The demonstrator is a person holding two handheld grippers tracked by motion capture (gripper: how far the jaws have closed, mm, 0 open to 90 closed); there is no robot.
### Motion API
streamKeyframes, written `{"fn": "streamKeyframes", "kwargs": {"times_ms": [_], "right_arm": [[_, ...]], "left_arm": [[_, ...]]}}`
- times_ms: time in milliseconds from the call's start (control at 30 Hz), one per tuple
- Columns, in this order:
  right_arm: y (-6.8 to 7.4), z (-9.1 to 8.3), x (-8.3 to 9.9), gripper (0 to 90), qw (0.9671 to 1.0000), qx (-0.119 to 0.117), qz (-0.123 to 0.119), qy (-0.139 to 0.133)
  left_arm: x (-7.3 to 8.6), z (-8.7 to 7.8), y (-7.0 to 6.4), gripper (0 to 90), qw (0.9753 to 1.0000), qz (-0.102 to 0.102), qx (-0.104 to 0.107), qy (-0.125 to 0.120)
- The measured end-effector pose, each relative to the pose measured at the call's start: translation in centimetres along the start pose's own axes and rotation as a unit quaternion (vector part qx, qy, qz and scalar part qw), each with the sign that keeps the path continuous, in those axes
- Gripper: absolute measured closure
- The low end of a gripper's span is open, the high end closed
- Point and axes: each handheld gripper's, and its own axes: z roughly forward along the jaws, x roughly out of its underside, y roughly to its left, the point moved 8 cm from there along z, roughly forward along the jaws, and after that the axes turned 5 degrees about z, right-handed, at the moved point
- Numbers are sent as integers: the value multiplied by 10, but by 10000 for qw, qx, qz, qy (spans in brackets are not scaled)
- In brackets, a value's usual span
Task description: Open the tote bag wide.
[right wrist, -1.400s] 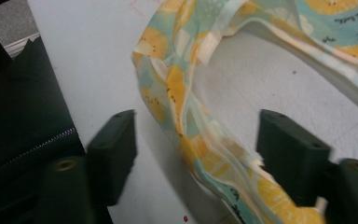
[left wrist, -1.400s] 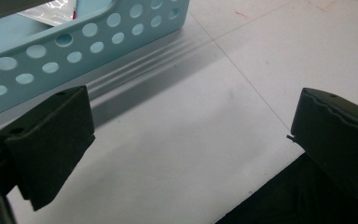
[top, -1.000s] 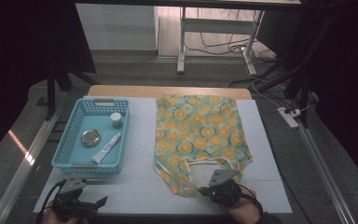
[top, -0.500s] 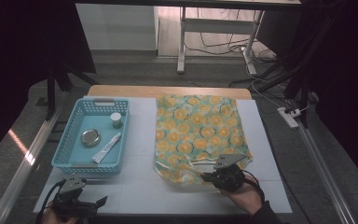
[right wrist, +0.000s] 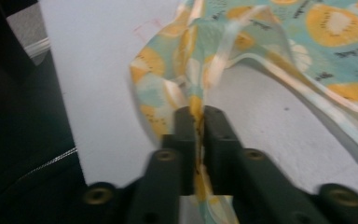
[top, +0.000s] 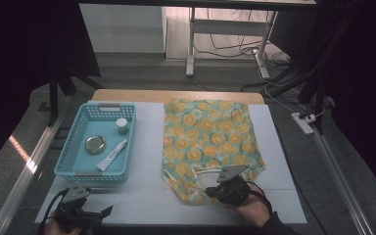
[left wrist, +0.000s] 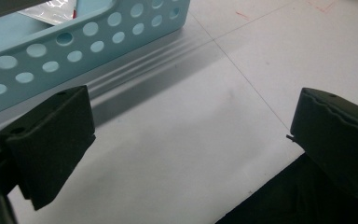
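Note:
A teal cloth bag with an orange fruit print (top: 208, 142) lies flat on the white table top (top: 147, 191), its strap end toward me. My right gripper (top: 214, 192) is shut on the bag's near edge; in the right gripper view the printed fabric (right wrist: 242, 42) is pinched between the jaws of the right gripper (right wrist: 197, 119) and lifted off the table. At the table's near left corner my left gripper (top: 103, 212) is held low with its jaws wide apart and nothing between them; the left gripper (left wrist: 186, 140) shows bare table beneath it.
A light blue perforated basket (top: 76, 159) stands at the left, holding a round tin (top: 94, 144), a small jar (top: 122, 126) and a tube (top: 111, 154). Its wall (left wrist: 74, 46) is just ahead of the left gripper. The table's near edge (left wrist: 279, 186) is close.
The right gripper has carried the bag's near edge a little leftward and back toward me, bunching the fabric. The left gripper has stayed in place.

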Motion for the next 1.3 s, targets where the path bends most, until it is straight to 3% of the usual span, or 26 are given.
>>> {"fn": "streamKeyframes", "kwargs": {"times_ms": [200,367,600,667,933,1133,1300], "right_arm": [[-2,-6,-6,894,9999,116,-21,-35],[-18,-16,-17,894,9989,396,57,-226],[-42,-17,-35,895,9969,741,55,-273],[-56,-12,-41,895,9960,859,91,-248],[-84,8,-57,895,9943,1030,219,-174],[-93,30,-62,895,9948,986,247,-13],[-91,54,-55,887,9967,757,160,261]], "left_arm": [[0,0,0,2,10000,-11,3,0],[0,0,0,2,10000,-14,0,13],[0,0,1,2,10000,-40,13,6],[0,0,1,2,10000,-44,17,2],[0,0,1,2,10000,-60,16,-6],[0,0,1,2,10000,-61,18,-9],[0,0,1,2,10000,-72,20,-28]]}}
